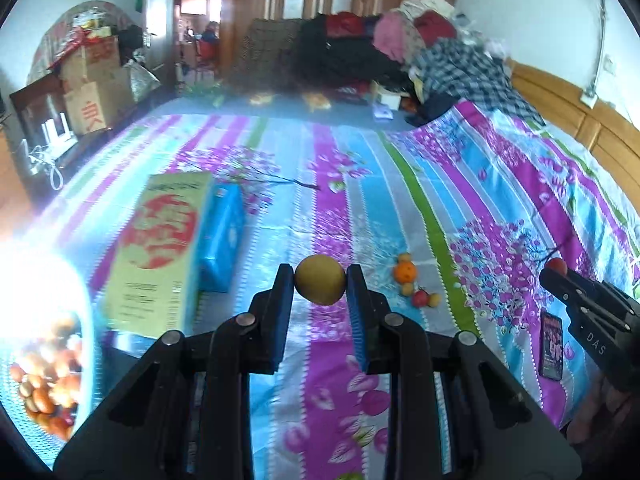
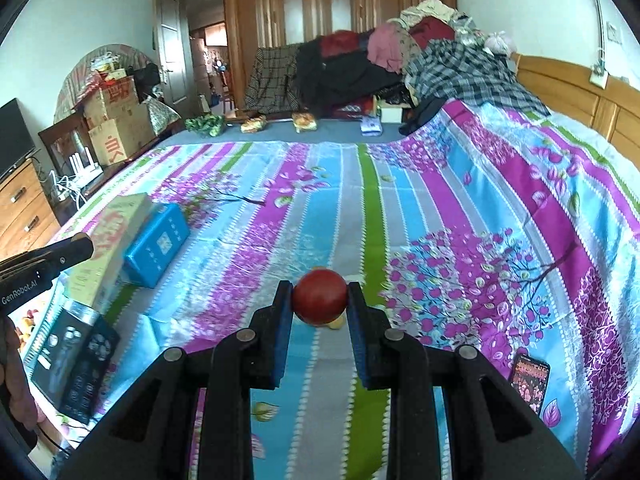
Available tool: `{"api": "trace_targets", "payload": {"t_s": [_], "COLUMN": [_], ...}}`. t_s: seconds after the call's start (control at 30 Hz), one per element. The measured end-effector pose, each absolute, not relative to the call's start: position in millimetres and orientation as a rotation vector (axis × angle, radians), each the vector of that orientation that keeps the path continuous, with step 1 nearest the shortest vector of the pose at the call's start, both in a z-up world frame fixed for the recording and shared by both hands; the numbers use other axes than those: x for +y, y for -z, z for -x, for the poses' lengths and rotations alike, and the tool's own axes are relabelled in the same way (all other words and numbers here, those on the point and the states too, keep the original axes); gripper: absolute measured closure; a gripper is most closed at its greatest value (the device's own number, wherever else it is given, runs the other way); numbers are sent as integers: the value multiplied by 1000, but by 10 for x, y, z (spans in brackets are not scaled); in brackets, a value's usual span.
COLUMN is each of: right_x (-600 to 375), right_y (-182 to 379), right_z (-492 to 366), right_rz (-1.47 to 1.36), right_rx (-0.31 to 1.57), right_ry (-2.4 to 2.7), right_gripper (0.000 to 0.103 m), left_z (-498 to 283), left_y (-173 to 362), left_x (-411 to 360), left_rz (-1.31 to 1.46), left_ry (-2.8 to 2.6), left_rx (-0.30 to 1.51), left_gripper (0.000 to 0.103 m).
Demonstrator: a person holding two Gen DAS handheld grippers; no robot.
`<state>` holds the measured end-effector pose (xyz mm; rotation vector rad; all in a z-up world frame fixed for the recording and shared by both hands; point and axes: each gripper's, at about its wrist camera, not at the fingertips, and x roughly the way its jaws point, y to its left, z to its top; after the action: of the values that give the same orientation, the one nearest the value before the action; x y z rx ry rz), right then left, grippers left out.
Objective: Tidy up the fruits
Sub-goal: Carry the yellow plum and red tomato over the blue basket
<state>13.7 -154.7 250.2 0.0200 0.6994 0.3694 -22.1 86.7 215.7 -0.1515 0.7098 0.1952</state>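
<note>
A bowl (image 1: 86, 344) of mixed fruit sits at the far left, beside a yellow box (image 1: 160, 252) and a blue box (image 1: 222, 236) on the striped bedspread (image 1: 400, 184). The left gripper (image 1: 320, 284) clamps a yellow fruit (image 1: 320, 285). Loose fruits (image 1: 412, 284) lie just right. The right gripper (image 2: 319, 298) pinches a red fruit (image 2: 319, 296). A phone (image 2: 530, 382) lies farthest right.

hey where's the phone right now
The phone lies flat on the bedspread, low on the right in both wrist views, just right of the loose fruit pile.
</note>
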Motion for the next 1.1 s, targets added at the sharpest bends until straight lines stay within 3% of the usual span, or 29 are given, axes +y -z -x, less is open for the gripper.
{"api": "trace_targets", "payload": {"t_s": [0.6, 1.1], "right_x": [-154, 1498], "right_y": [-3276, -3444], "right_z": [428, 957], "right_rz": [30, 91], "right_rx": [622, 656], "right_ry": [-595, -879], "right_gripper": [73, 73], "left_z": [1092, 1799], "left_y": [-2513, -2395], "left_x": [2012, 3020], "left_rz": [235, 349], "left_ry": [-410, -600], "left_rx": [654, 638], "left_gripper": [76, 76]}}
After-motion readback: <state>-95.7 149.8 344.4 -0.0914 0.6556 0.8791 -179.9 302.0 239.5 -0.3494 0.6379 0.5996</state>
